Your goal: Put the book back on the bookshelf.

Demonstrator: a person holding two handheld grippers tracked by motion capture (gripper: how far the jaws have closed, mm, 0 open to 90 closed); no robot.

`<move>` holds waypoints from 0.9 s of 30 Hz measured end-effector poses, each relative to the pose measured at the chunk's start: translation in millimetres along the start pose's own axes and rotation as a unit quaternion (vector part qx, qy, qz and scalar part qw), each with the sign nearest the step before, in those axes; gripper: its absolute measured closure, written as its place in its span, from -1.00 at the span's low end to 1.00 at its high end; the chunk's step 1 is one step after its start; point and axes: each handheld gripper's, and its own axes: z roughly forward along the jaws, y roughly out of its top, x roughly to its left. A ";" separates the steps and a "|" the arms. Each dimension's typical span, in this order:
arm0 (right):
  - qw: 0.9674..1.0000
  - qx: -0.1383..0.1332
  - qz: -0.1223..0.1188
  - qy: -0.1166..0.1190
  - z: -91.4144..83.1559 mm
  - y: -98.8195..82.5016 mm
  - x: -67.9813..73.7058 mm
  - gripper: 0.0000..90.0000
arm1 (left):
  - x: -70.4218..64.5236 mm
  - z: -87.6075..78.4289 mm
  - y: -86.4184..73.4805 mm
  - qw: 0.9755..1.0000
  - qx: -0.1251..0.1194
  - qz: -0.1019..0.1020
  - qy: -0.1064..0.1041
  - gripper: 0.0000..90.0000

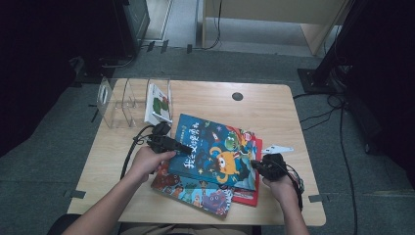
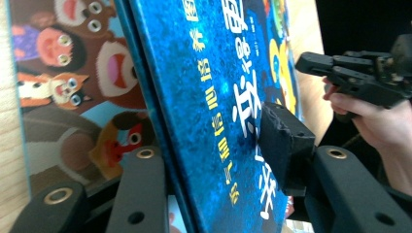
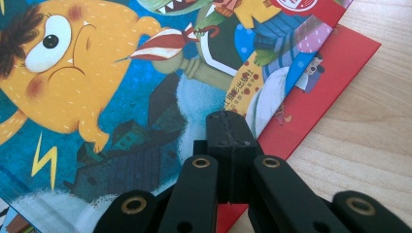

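A blue picture book [image 1: 215,152] with an orange monster on its cover lies on top of a stack in the middle of the table. My left gripper [image 1: 176,147] is at the book's left edge. In the left gripper view the blue book [image 2: 214,73] runs tilted between the jaws. One pad [image 2: 284,145] presses on its cover and the other jaw sits beneath it, so my left gripper [image 2: 214,141] is shut on it. My right gripper [image 1: 257,165] is shut, with its joined tips [image 3: 228,131] resting on the blue book [image 3: 97,97] near its right corner.
Under the blue book lie a red book [image 1: 252,196] and a cartoon-animal book [image 1: 193,191]. A clear plastic book stand [image 1: 120,100] at the back left holds a white book [image 1: 159,104]. A white card [image 1: 276,148] lies right of the stack. Bare wood [image 3: 369,121] borders the stack.
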 end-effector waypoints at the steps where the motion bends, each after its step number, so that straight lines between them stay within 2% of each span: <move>1: 1.000 -0.004 -0.001 0.001 0.2 -0.6 -1.0 1.00 | -0.4 -1.3 0.8 1.000 0.000 -0.001 -0.009 0.36; 7: 1.000 -0.006 -0.005 0.004 -0.3 -1.0 -2.3 1.00 | 0.2 -5.7 3.3 0.999 0.002 -0.013 -0.049 0.53; 9: 1.000 -0.005 0.000 0.008 -0.6 -0.8 -3.4 1.00 | -1.7 -6.6 3.9 0.999 0.001 -0.012 -0.052 0.55; 16: 1.000 0.001 0.007 -0.014 0.1 -1.0 -7.5 1.00 | -6.1 -10.6 6.6 0.999 0.006 -0.009 -0.050 0.57; 18: 1.000 0.018 0.009 -0.022 2.2 -2.5 -9.6 1.00 | -6.2 -11.5 6.5 0.999 0.006 -0.009 -0.049 0.57; 23: 1.000 0.019 0.012 -0.020 4.3 -2.8 -11.5 1.00 | -7.4 -12.0 6.5 0.999 0.006 -0.008 -0.042 0.55; 27: 1.000 0.016 0.011 -0.021 4.6 -2.9 -10.8 1.00 | -12.1 -12.4 8.0 1.000 0.006 0.002 -0.023 0.50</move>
